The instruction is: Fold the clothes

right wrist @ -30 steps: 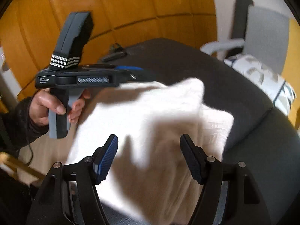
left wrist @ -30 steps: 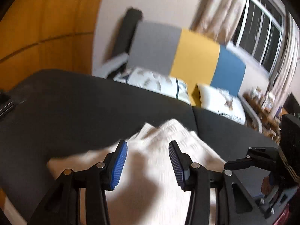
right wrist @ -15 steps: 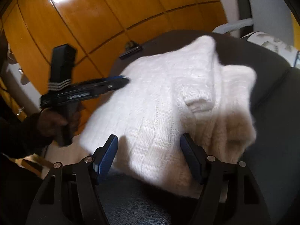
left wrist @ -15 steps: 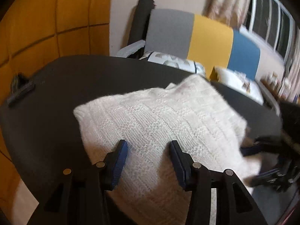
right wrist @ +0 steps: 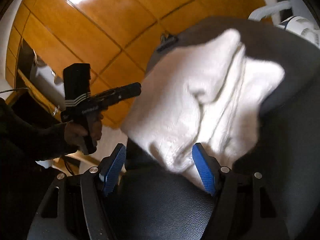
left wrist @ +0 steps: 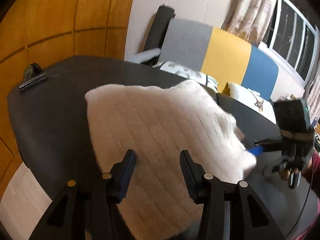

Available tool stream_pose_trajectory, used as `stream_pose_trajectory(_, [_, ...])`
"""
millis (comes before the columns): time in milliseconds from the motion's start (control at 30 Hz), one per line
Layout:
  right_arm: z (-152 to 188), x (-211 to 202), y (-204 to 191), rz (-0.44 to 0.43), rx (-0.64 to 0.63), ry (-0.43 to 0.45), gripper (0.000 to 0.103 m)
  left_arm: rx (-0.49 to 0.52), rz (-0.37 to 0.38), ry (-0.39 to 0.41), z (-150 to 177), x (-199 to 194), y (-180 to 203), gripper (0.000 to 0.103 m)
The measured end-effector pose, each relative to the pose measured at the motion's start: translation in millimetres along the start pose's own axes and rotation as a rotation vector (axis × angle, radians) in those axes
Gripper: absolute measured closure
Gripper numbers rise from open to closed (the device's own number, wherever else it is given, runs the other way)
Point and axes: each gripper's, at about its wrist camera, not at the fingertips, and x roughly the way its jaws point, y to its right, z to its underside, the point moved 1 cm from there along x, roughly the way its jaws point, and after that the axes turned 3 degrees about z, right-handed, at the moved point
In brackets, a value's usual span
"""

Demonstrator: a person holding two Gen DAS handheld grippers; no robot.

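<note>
I am looking into a home living room: a sofa (left wrist: 218,60) with pillows (left wrist: 188,74), curtains (left wrist: 250,10) by a window (left wrist: 294,38), and shiny wood walls (left wrist: 60,20).

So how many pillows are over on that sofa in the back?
2. One patterned pillow lies against the grey part of the sofa, and a white pillow sits beside it under the blue part. The white sweater may hide others.
</note>
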Motion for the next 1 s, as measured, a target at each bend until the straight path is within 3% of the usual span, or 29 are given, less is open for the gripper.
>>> stream_pose_trajectory(100, [1.0, 5.7, -5.3, -0.085, -0.024, -0.016, 0.030, -0.042, 0.048, 0.038, 15.8, 4.2, -4.9, 0.056])
stream_pose_trajectory(167, [-2.1, 9.5, -8.9, -0.063, -0.039, -0.032, 0.030, -0.021, 0.015, 0.000, 19.9, 12.6, -0.1, 0.056])
stream_pose_trajectory(233, [-9.2, 10.5, -9.4, -0.120, 0.005, -0.042, 0.028, 0.027, -0.020, -0.024, 20.2, 16.0, 9.3, 0.055])
stream_pose_trajectory(333, [-23.7, 24.3, -6.3, -0.133, -0.037, -0.150, 0.028, 0.044, -0.044, -0.046, 20.9, 22.3, 13.1, 0.055])
stream_pose_trajectory(433, [-26.2, 34.8, -3.0, -0.079, -0.070, -0.270, 0.031, 0.017, -0.046, -0.052, 20.0, 22.5, 12.7, 0.055])
stream_pose_trajectory(533, [-29.2, 37.3, -3.5, 0.020, -0.106, -0.338, 0.047, 0.025, -0.043, -0.060, 18.2, 20.4, 14.6, 0.055])
stream_pose_trajectory(633, [-35.1, 37.5, -17.7, 0.128, -0.129, -0.363, 0.046, -0.020, -0.037, -0.012, 9.1, 4.1, 9.6, 0.055])
stream_pose_trajectory(733, [-41.1, 22.2, -49.5, 0.221, -0.202, -0.276, 0.046, -0.068, -0.058, 0.090, -1.9, -15.2, 4.0, 0.055])
stream_pose_trajectory(833, [-50.4, 11.8, -82.6, 0.259, -0.265, -0.132, 0.046, -0.077, -0.091, 0.001, -3.4, 5.3, 4.3, 0.055])
stream_pose_trajectory(900, [-49.9, 20.9, -91.3, 0.259, -0.283, -0.084, 0.046, -0.070, -0.118, -0.030, 1.2, 15.8, 6.7, 0.054])
stream_pose_trajectory(1000, [-30.0, 61.1, -64.1, 0.359, -0.207, -0.188, 0.046, -0.017, -0.165, -0.014, 13.6, 18.9, 19.2, 0.047])
